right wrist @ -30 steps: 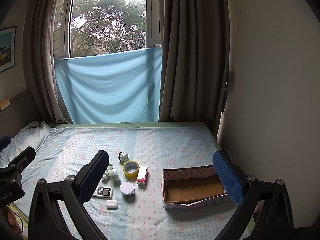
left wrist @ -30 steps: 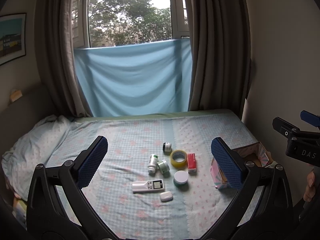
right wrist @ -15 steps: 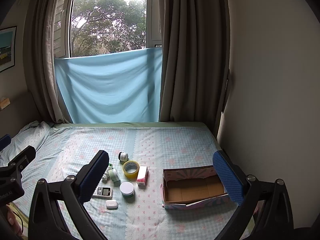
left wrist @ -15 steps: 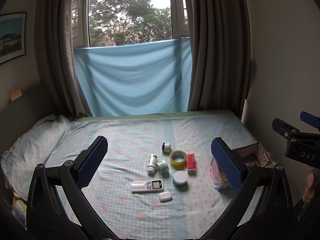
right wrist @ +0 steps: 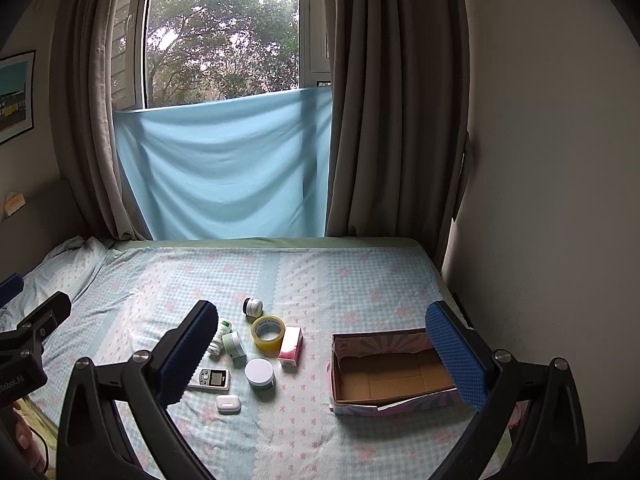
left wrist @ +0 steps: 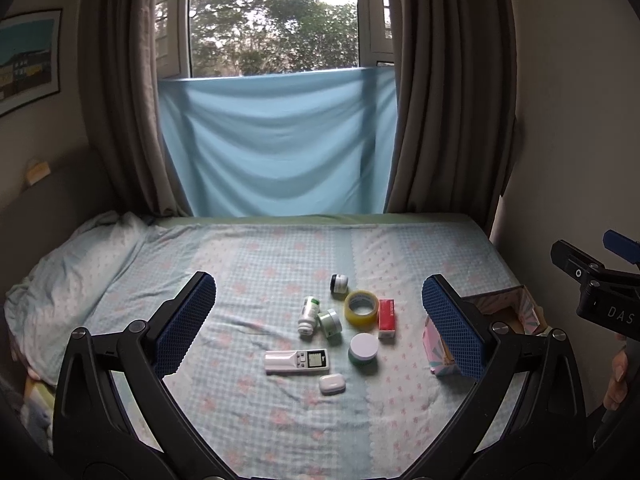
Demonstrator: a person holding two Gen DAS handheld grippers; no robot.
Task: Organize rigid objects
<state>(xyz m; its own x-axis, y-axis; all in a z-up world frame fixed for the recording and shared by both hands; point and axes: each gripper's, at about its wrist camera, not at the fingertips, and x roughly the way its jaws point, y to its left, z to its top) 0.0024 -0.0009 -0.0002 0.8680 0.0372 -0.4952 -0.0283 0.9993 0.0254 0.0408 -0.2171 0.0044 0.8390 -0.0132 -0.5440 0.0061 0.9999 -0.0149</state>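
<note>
Several small items lie grouped on the bed: a white remote [left wrist: 297, 361] [right wrist: 209, 379], a white earbud case [left wrist: 332, 384] [right wrist: 228, 403], a round white-lidded jar [left wrist: 363, 349] [right wrist: 260, 374], a yellow tape roll [left wrist: 361, 307] [right wrist: 268, 332], a red and white box [left wrist: 387, 319] [right wrist: 290, 346], a white pill bottle [left wrist: 307, 315], a green-lidded jar [left wrist: 330, 322] [right wrist: 234, 344] and a dark jar [left wrist: 339, 283] [right wrist: 252, 306]. An empty cardboard box [right wrist: 390, 372] [left wrist: 502, 312] sits to their right. My left gripper [left wrist: 320, 322] and right gripper [right wrist: 322, 350] both hover open above the bed, holding nothing.
The bed's checked sheet [right wrist: 360, 280] runs back to a blue cloth [left wrist: 276, 144] under the window, flanked by brown curtains [right wrist: 392, 100]. A wall [right wrist: 540, 160] borders the bed on the right. A crumpled pillow [left wrist: 72, 264] lies at the left.
Both views have shifted very slightly; the objects sit marginally lower left in the left wrist view. Nothing was touched or moved.
</note>
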